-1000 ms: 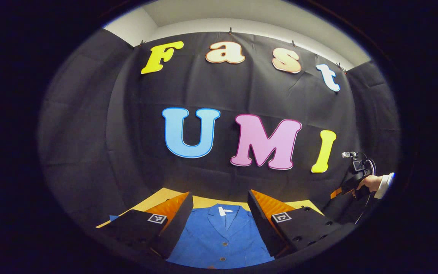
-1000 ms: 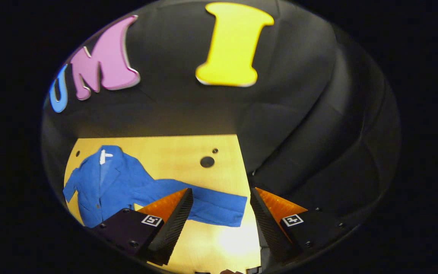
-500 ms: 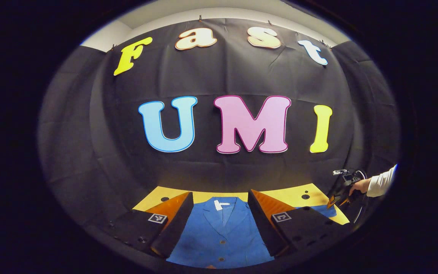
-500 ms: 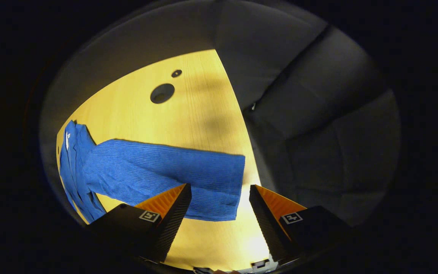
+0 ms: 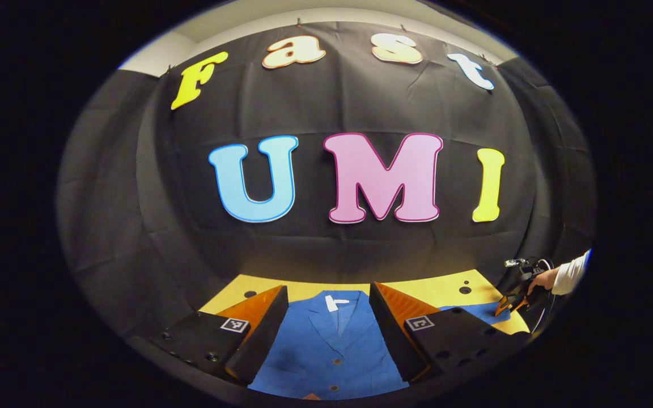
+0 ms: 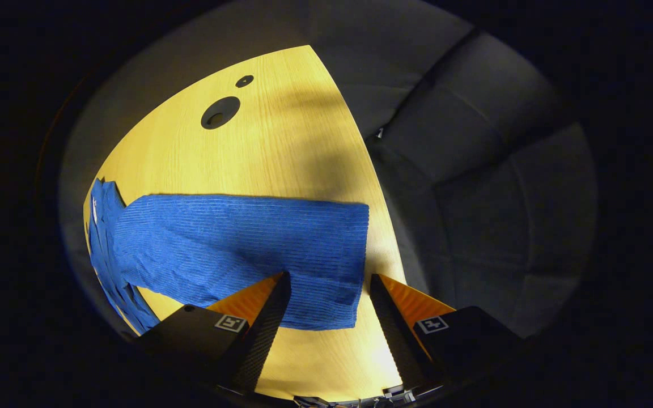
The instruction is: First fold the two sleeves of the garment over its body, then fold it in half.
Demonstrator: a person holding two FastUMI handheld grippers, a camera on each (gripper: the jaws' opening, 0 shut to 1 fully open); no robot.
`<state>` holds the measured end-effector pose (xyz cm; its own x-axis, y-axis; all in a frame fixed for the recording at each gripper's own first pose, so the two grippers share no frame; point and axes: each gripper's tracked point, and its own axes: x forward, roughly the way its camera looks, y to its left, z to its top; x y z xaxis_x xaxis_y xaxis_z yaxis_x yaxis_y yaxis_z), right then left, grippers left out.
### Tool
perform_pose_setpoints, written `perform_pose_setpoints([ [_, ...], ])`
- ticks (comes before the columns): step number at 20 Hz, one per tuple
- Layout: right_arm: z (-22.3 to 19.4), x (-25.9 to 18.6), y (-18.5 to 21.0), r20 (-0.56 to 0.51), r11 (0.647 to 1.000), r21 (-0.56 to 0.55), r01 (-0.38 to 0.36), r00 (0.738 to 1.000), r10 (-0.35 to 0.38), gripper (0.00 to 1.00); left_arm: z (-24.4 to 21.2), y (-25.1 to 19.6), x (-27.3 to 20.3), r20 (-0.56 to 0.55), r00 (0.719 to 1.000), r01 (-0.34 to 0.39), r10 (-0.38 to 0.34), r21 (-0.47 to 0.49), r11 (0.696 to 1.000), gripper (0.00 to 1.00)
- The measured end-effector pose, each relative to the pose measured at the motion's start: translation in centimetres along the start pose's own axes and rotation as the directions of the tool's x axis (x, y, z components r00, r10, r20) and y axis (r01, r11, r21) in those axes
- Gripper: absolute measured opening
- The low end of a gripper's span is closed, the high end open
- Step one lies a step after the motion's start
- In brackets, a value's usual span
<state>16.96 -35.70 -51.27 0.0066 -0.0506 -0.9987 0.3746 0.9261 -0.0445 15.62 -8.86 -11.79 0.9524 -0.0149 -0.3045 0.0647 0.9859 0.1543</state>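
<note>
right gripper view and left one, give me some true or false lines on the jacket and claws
1. The right claw is shut on the sleeve. False: it is open, its fingers straddling the cuff end.
2. The sleeve lies flat, stretched out on the table. True.
3. The jacket is red. False: it is blue.
4. The left claw is open above the jacket's buttoned front. True.
5. The sleeve is already folded over the body. False: it extends sideways away from the body.
</note>
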Motion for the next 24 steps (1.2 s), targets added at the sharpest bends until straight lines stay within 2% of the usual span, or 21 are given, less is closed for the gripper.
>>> perform_pose_setpoints([
  [2, 0.0, -0.1, 0.8, -0.007, 1.0, 0.006, -0.004, 1.0, 0.004, 0.88, 0.2, -0.5, -0.1, 0.009, 1.0, 0.023, -0.023, -0.005, 1.0, 0.82],
  [3, -0.1, 0.0, 1.2, -0.005, 1.0, -0.01, -0.01, 1.0, 0.01, 0.75, 0.1, -0.7, -0.3, 0.008, 0.999, 0.033, -0.033, -0.009, 0.999, 0.82],
  [4, 0.1, 0.1, 2.0, 0.002, 1.0, -0.018, -0.025, 1.0, 0.025, 0.58, -0.1, -0.9, -0.4, 0.009, 0.999, 0.043, -0.043, -0.011, 0.999, 0.82],
  [7, 0.1, -0.1, 2.7, 0.049, 1.0, -0.022, -0.011, 0.999, 0.012, 0.09, -0.5, 0.1, -1.1, 0.008, 0.999, 0.032, -0.032, -0.001, 0.999, 0.82],
  [10, -0.6, -0.8, 3.3, 0.094, 0.999, -0.028, -0.029, 0.995, 0.032, 0.06, -1.1, 1.8, -2.3, 0.008, 1.0, 0.016, -0.016, -0.018, 1.0, 0.82],
  [11, -1.0, -1.1, 3.8, 0.127, 0.999, -0.03, -0.035, 0.991, 0.039, 0.12, -1.4, 2.5, -2.8, 0.007, 1.0, 0.012, -0.011, -0.024, 1.0, 0.82],
  [12, -1.1, -2.0, 3.9, 0.174, 0.999, -0.043, -0.017, 0.985, 0.024, 0.05, -1.5, 3.1, -3.1, 0.012, 1.0, 0.014, -0.014, -0.026, 1.0, 0.82],
  [17, -1.1, -8.3, 6.2, 0.333, 0.997, -0.067, 0.048, 0.943, -0.023, 0.05, -1.4, 7.3, -5.2, 0.045, 0.999, 0.029, -0.028, -0.023, 0.999, 0.82],
  [19, -0.7, -12.1, 8.5, 0.398, 0.996, -0.077, 0.048, 0.917, -0.013, 0.05, -1.3, 9.5, -6.4, 0.075, 0.997, 0.028, -0.025, -0.033, 0.999, 0.82],
  [21, -0.1, -16.4, 11.9, 0.486, 0.992, -0.11, 0.059, 0.874, 0.002, 0.05, -1.9, 11.7, -6.9, 0.078, 0.997, 0.025, -0.022, -0.042, 0.999, 0.82],
  [24, 1.4, -22.2, 15.6, 0.594, 0.95, -0.246, 0.19, 0.805, -0.007, 0.05, -1.8, 14.6, -7.7, 0.094, 0.995, 0.032, -0.025, -0.078, 0.996, 0.82],
])
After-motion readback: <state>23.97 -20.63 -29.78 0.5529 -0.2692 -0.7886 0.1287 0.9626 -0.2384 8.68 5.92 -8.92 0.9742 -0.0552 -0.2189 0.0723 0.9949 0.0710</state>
